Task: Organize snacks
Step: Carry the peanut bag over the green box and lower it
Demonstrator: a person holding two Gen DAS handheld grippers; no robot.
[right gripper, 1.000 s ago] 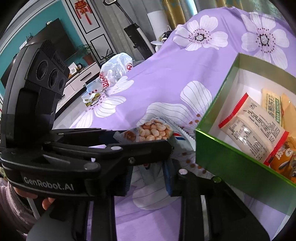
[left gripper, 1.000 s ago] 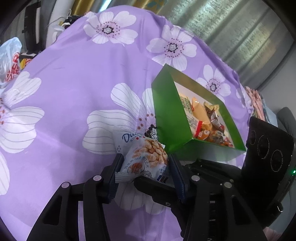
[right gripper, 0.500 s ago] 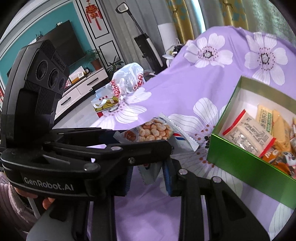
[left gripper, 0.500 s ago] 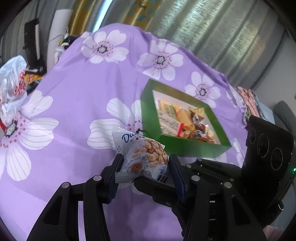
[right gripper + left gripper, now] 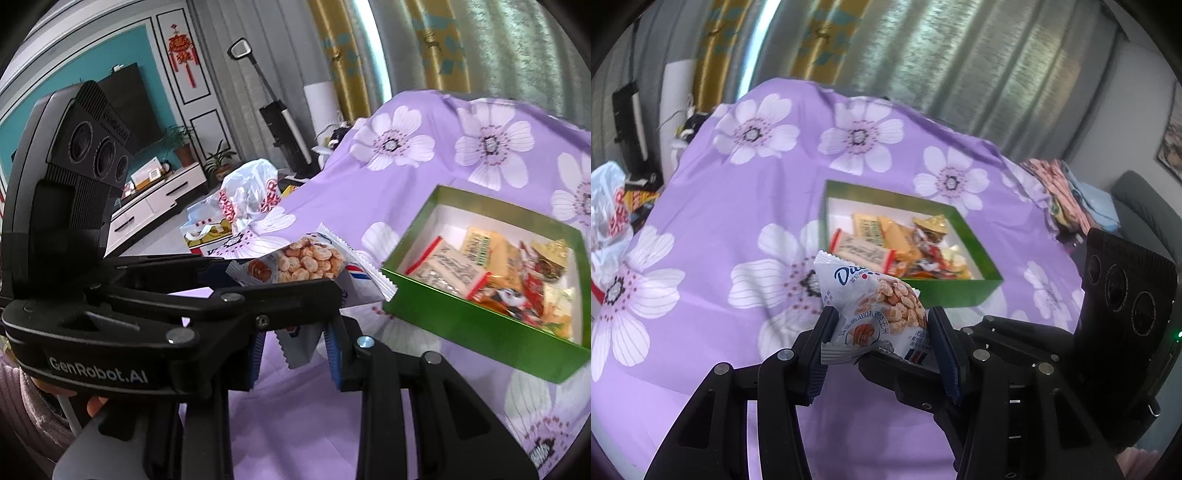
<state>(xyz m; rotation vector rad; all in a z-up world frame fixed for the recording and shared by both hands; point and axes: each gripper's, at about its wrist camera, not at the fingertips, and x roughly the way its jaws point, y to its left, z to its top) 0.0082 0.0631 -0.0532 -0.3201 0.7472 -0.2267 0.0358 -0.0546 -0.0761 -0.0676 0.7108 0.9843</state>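
Observation:
A white snack packet [image 5: 875,306] printed with golden puffs hangs above the purple flowered cloth [image 5: 720,206]. My left gripper [image 5: 879,332] is shut on its sides. In the right wrist view the same packet [image 5: 306,258] shows over the left gripper's arm, and its lower corner sits pinched in my right gripper [image 5: 295,350], which is shut on it. The open green box [image 5: 956,295] holding several wrapped snacks lies on the cloth just beyond and to the right of the packet. The box's near wall [image 5: 461,325] is right of both grippers.
A white plastic bag [image 5: 247,192] with red print lies off the cloth's left edge, also seen as the bag [image 5: 609,206] at far left. A folded pile of clothes [image 5: 1067,188] sits at the right. Curtains hang behind; a TV cabinet [image 5: 155,199] stands far left.
Both grippers rose together with the packet held between them. The green box now looks smaller and lower, and more of the room and curtains shows.

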